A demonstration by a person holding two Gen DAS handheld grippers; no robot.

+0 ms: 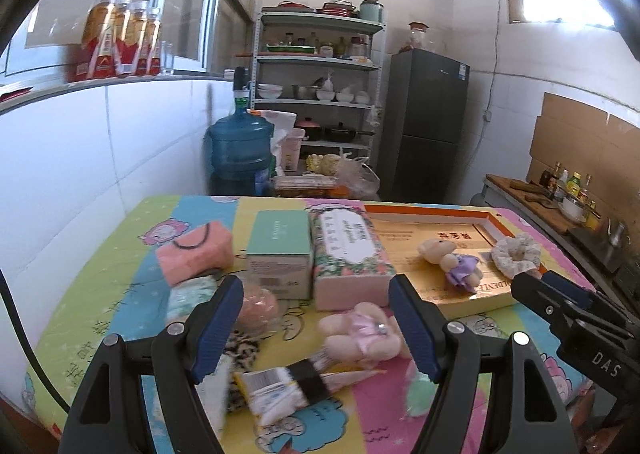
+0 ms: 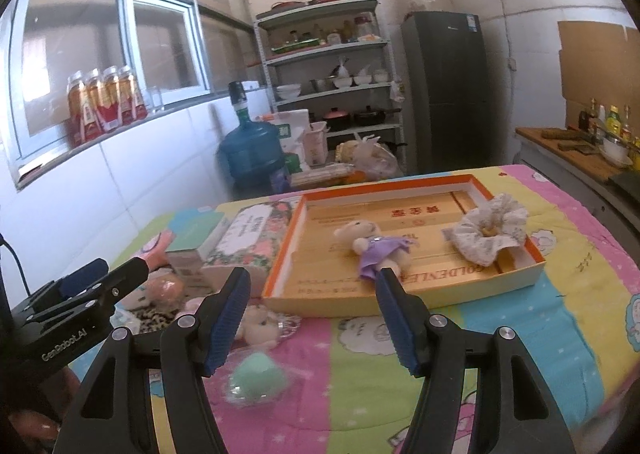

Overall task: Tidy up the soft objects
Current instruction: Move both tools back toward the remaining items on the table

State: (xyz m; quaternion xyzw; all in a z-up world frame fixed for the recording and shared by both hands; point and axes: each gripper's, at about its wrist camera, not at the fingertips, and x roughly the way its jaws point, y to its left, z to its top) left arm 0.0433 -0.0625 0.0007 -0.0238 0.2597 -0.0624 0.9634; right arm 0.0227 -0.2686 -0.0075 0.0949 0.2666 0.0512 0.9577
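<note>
An orange-rimmed shallow box (image 2: pixel 520 250) (image 1: pixel 492 217) lies on the table and holds a small bear in a purple dress (image 2: pixel 374 244) (image 1: pixel 452 260) and a white lace scrunchie (image 2: pixel 490 232) (image 1: pixel 516 252). A bear in a pink dress (image 1: pixel 360 330) (image 2: pixel 260 328) lies in front of the box, between my left gripper's open fingers. A mint sponge in clear wrap (image 2: pixel 258 378) (image 1: pixel 418 390), a peach puff (image 1: pixel 258 306), a leopard scrunchie (image 1: pixel 240 354) and a pink sponge (image 1: pixel 196 254) lie nearby. My left gripper (image 1: pixel 316 330) and right gripper (image 2: pixel 312 318) are both open and empty.
A floral tissue pack (image 1: pixel 348 254) and a mint carton (image 1: pixel 280 250) stand left of the box. A wrapped packet with a black band (image 1: pixel 288 390) lies at the front. A water jug (image 1: pixel 240 149), shelves (image 1: pixel 316 65) and a fridge (image 1: pixel 428 125) stand beyond the table.
</note>
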